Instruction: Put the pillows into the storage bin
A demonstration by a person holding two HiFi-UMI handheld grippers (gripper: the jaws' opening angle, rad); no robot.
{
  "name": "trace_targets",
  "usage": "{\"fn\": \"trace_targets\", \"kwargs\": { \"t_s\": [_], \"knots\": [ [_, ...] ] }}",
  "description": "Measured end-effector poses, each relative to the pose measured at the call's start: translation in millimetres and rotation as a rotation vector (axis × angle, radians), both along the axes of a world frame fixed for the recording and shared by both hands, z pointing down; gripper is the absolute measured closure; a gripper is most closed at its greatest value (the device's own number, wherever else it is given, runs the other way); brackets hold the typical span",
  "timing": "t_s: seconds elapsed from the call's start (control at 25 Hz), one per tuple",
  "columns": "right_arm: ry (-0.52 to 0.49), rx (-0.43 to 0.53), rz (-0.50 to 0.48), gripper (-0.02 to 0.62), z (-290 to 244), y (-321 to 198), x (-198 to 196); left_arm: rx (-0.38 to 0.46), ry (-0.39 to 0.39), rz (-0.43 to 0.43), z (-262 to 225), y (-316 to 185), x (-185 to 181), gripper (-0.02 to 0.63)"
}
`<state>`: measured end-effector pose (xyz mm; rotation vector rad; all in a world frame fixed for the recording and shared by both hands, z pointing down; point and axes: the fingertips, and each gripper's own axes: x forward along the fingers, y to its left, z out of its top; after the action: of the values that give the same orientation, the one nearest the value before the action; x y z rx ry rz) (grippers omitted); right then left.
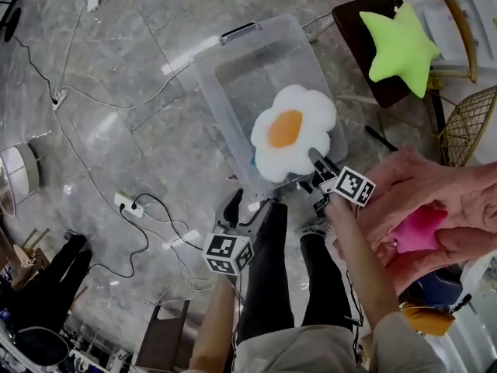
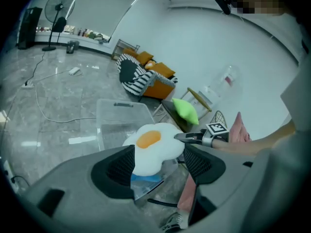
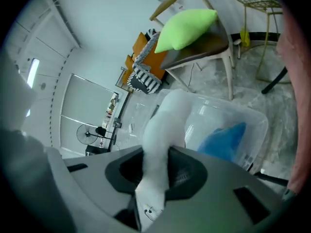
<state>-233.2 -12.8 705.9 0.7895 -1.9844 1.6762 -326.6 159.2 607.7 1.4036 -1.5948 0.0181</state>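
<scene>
Head view: right gripper (image 1: 317, 160) is clamped on the near right edge of the white flower-shaped fried-egg pillow with orange yolk (image 1: 291, 134). Right gripper view confirms it: white fabric pinched between narrow jaws, with a fold sticking out behind them.

Egg pillow sits over the near right end of the clear plastic storage bin (image 1: 233, 76). It overlaps the bin's near rim; can't tell whether it touches. The bin stands on the grey marble-look floor (image 1: 116, 130), its black handle at the far end. A blue soft item (image 3: 223, 140) lies inside the bin at the near end, partly under the egg pillow.

Left gripper (image 1: 242, 212) is near the bin's near left corner, just beside the egg pillow and not touching it. Left gripper view shows the jaws wide apart with nothing gripped; pillow and bin are visible beyond the gap.

Lime-green star-shaped pillow (image 1: 400, 47) lies on the dark seat of a chair with a light wooden frame (image 1: 357, 29), far right, well apart from the bin.

Pink fabric bundle (image 1: 435, 200) is at near right with a magenta cushion (image 1: 419, 230) in it. Gold wire basket (image 1: 470, 123) is at the right edge. White power strip (image 1: 128, 205) and cables are on the floor to the left.
</scene>
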Motion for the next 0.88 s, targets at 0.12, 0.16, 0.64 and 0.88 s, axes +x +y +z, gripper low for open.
{"fn": "trace_targets", "kwargs": {
  "t_s": [0.12,0.16,0.64,0.88],
  "knots": [
    [0.021,-0.001,0.007,0.503,31.2,4.3,-10.2,-0.011,0.018,-0.012,2.0,9.5,-4.5,0.282],
    [0.024,-0.009,0.014,0.503,42.1,6.2,-12.8,-0.014,0.02,-0.016,3.2,11.9,-6.9,0.282],
    [0.045,-0.225,0.29,0.486,137.0,12.0,-13.6,-0.075,0.067,-0.031,13.3,40.6,-14.9,0.282],
    [0.021,-0.282,0.287,0.476,164.1,34.3,-13.3,-0.075,0.108,-0.037,13.0,43.2,-2.1,0.282]
  ]
}}
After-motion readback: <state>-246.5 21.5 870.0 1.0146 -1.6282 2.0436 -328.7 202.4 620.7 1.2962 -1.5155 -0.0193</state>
